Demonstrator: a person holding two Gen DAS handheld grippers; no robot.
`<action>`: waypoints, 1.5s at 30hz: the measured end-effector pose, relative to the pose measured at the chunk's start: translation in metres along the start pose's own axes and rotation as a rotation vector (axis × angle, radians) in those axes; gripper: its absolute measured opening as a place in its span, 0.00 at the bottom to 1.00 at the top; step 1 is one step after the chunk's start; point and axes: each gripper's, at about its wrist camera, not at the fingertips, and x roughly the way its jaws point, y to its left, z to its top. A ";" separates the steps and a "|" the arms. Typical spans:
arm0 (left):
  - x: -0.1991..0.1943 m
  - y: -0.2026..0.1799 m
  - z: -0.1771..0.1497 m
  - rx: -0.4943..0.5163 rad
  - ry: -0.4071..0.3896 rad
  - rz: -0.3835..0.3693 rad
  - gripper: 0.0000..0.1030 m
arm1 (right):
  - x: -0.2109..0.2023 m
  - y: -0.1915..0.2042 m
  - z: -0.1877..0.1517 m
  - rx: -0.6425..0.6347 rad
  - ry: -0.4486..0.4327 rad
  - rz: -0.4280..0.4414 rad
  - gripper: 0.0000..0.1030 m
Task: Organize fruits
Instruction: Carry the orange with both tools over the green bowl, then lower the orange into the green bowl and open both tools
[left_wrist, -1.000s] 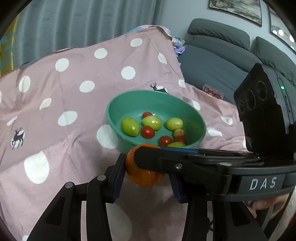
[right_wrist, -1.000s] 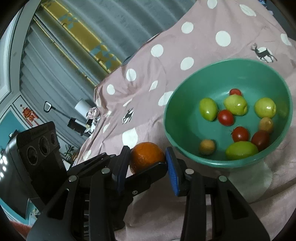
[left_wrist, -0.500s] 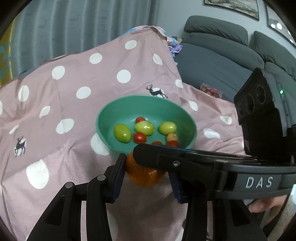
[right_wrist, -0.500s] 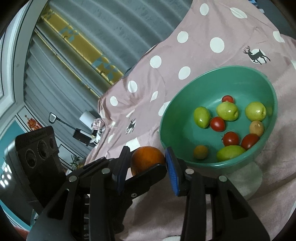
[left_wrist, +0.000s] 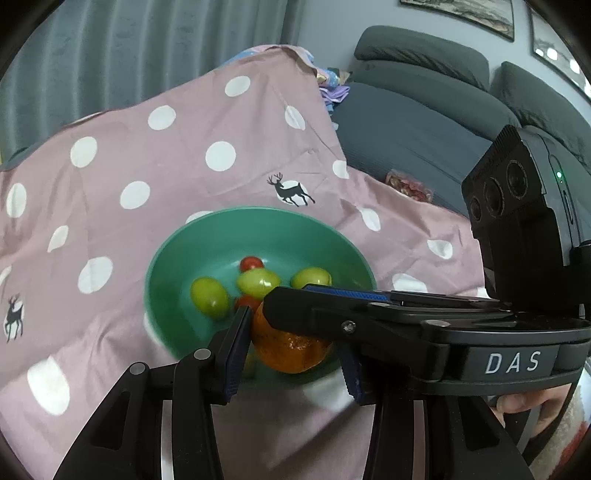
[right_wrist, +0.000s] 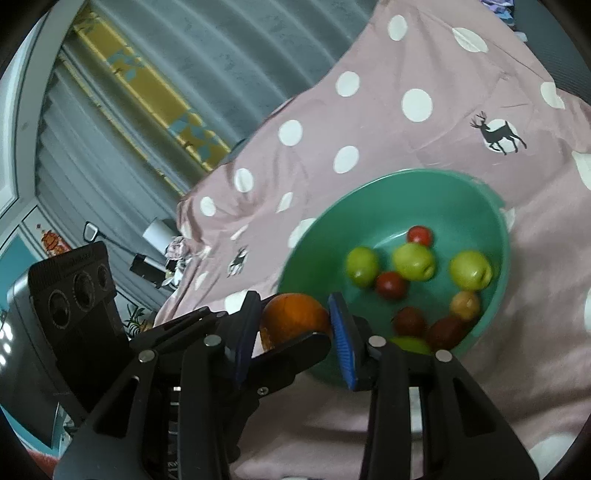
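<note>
A pink polka-dot cloth (left_wrist: 155, 206) covers the surface. On it sits a green bowl (left_wrist: 258, 236) holding small green and red fruits. In the left wrist view the bowl lies at twelve o'clock from the left gripper (left_wrist: 293, 341); in the right wrist view it lies at about two o'clock from the right gripper (right_wrist: 293, 328). Both grippers are clenched on one orange (left_wrist: 288, 349), crossing each other, with the fruit seemingly just above the bowl's near rim. Neither hand is clearly nearer. The orange is round, glossy and dimpled, with no long axis.
</note>
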 end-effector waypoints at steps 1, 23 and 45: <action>0.004 0.000 0.003 0.000 0.001 0.001 0.43 | 0.001 -0.005 0.003 0.017 -0.012 -0.005 0.38; 0.048 0.010 0.003 -0.035 0.051 -0.144 0.43 | 0.005 -0.030 0.008 0.027 0.014 -0.145 0.38; 0.022 0.028 -0.008 -0.142 0.042 -0.128 0.95 | -0.048 0.019 -0.001 -0.063 -0.051 -0.260 1.00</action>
